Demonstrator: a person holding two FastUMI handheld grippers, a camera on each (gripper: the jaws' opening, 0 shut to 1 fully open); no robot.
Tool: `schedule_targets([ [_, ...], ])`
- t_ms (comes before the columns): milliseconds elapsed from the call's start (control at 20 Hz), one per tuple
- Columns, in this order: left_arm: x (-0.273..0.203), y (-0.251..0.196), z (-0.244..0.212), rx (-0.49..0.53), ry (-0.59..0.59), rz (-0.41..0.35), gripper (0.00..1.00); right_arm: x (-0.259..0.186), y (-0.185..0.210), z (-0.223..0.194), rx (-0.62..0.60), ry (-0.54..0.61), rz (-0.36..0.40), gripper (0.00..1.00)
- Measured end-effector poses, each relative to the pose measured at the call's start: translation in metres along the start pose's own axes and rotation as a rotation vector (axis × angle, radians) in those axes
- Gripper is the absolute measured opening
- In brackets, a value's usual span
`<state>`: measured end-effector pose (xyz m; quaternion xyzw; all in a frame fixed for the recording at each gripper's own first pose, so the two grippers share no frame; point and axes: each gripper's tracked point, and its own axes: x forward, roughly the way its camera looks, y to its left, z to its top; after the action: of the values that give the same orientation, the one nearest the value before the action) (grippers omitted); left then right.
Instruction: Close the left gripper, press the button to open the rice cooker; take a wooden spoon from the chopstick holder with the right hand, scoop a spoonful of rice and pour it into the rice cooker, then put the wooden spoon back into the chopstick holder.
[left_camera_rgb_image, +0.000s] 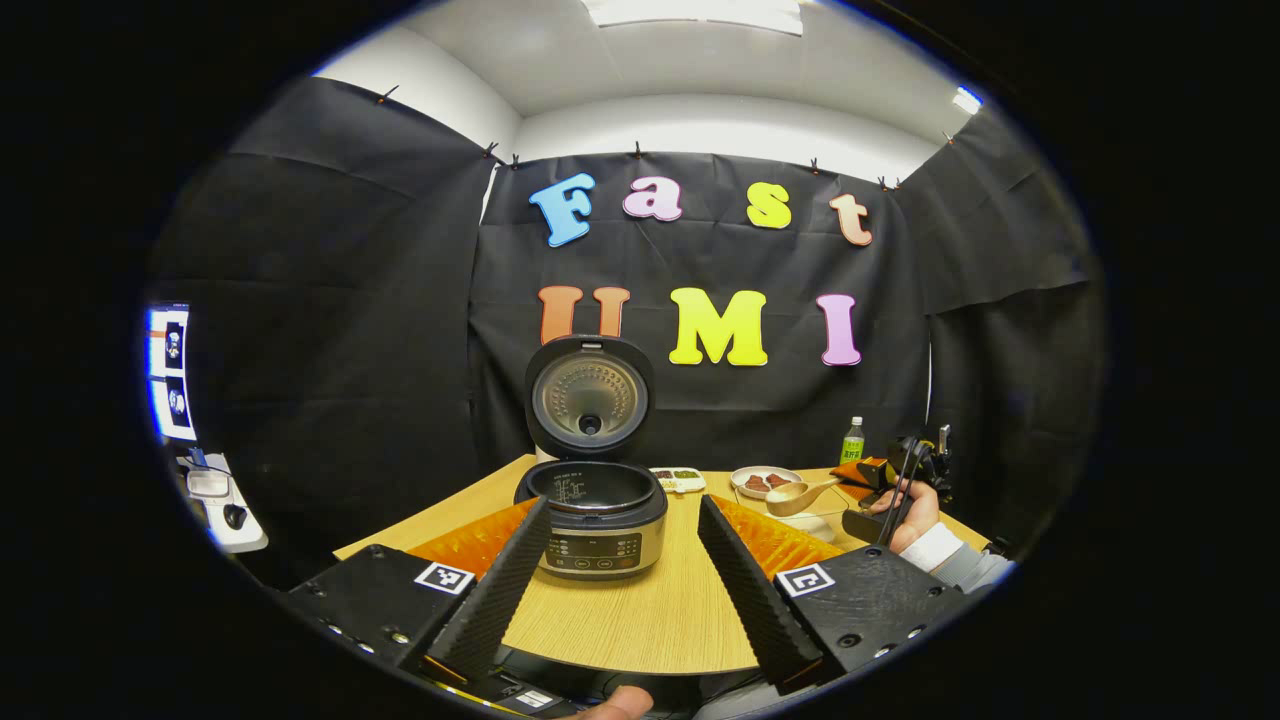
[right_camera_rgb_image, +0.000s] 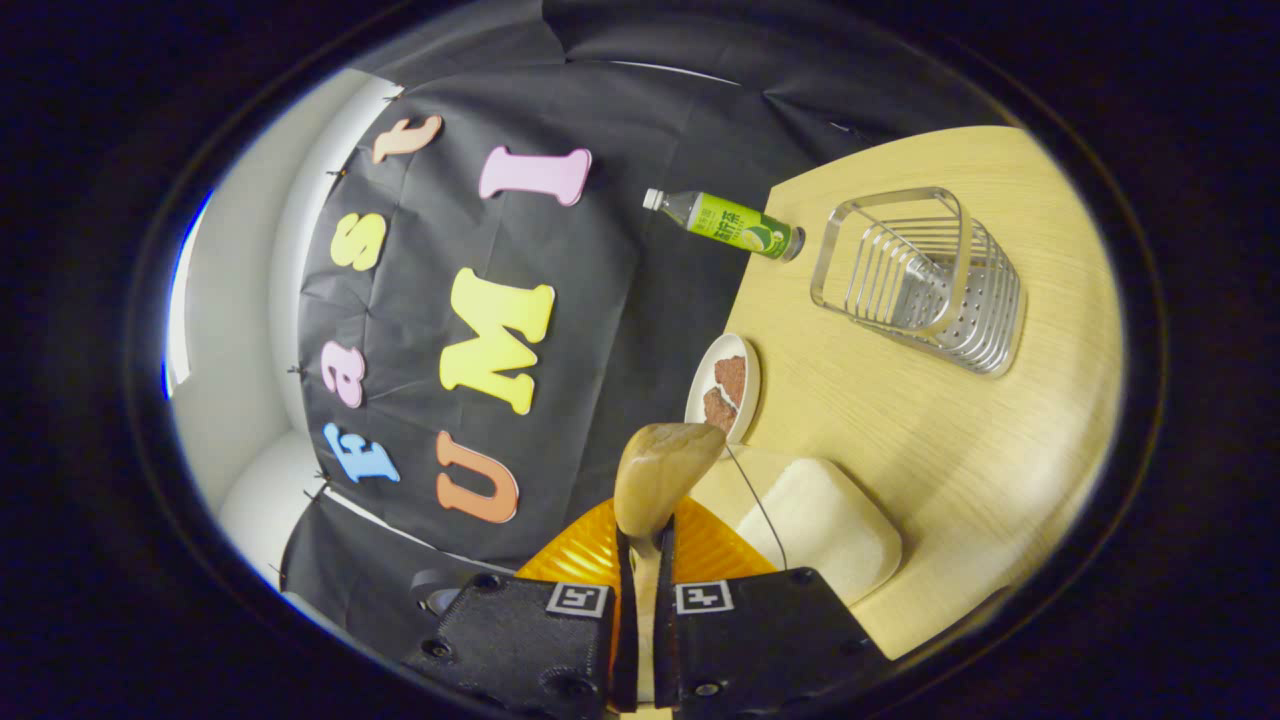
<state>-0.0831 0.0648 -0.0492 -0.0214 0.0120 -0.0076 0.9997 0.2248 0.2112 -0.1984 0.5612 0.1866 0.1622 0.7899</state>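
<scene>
Spoon (right_camera_rgb_image: 660, 470) between right gripper (right_camera_rgb_image: 646, 560) jaws, cooker (left_camera_rgb_image: 597, 515) lid up

Bright, even light is pouring from a ceiling panel (left_camera_rgb_image: 700, 12) at the top of the left gripper view, blowing out to white there and glinting off the rice cooker (left_camera_rgb_image: 592, 520) lid's metal inner plate. Shadows on the table (left_camera_rgb_image: 650, 610) are staying soft. Fisheye distortion is bending edges in both views; the right gripper view is sitting tilted, its near wooden spoon (right_camera_rgb_image: 660, 470) slightly soft.
</scene>
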Motion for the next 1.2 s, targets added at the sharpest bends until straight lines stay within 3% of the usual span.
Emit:
schedule_targets([
  [300,-0.002,0.008,0.002,-0.022,0.003,0.007,0.95,-0.014,0.036,0.006,0.179,0.002,0.11,0.11],
  [550,-0.014,0.021,0.006,-0.019,-0.004,0.026,0.94,-0.012,0.069,-0.007,0.205,0.022,0.146,0.11],
  [900,-0.019,0.038,0.01,-0.035,-0.016,0.042,0.94,-0.006,0.115,-0.052,0.228,0.071,0.185,0.11],
  [1200,-0.022,0.047,0.003,-0.04,-0.012,0.037,0.94,0.012,0.15,-0.117,0.205,0.126,0.193,0.11],
])
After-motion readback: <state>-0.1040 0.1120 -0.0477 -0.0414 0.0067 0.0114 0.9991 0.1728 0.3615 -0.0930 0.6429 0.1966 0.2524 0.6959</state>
